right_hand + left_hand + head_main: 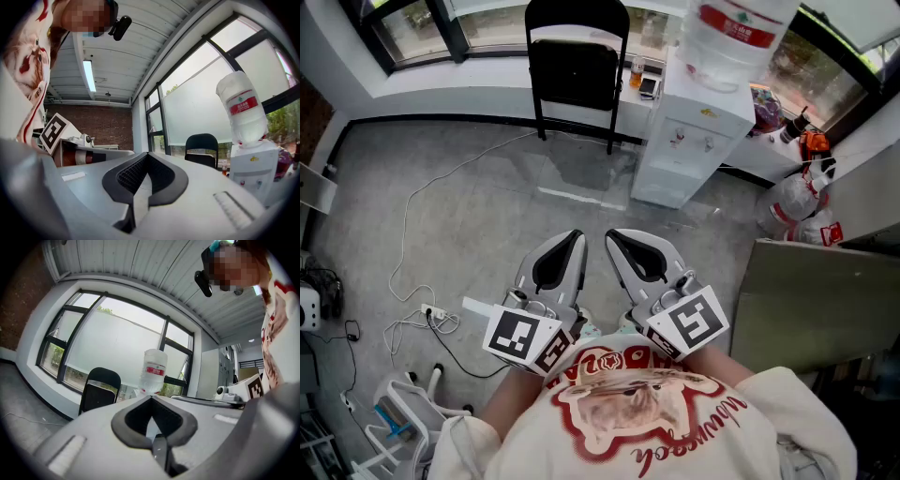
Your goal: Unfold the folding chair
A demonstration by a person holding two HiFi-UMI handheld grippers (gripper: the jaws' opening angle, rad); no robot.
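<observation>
The black folding chair (577,70) stands folded flat against the window ledge at the far side of the room. It also shows small and far off in the left gripper view as the chair (99,390) and in the right gripper view as the chair (202,149). Both grippers are held close to the person's chest, well short of it and pointing level towards it. My left gripper (575,236) is shut with nothing in it, its tips meeting (151,398). My right gripper (614,236) is likewise shut and empty (147,154).
A white water dispenser (689,141) with a large bottle (731,37) stands just right of the chair. A white cable (422,197) runs across the grey floor to a power strip (441,317) at the left. A grey board (816,300) and white bags (797,202) are at the right.
</observation>
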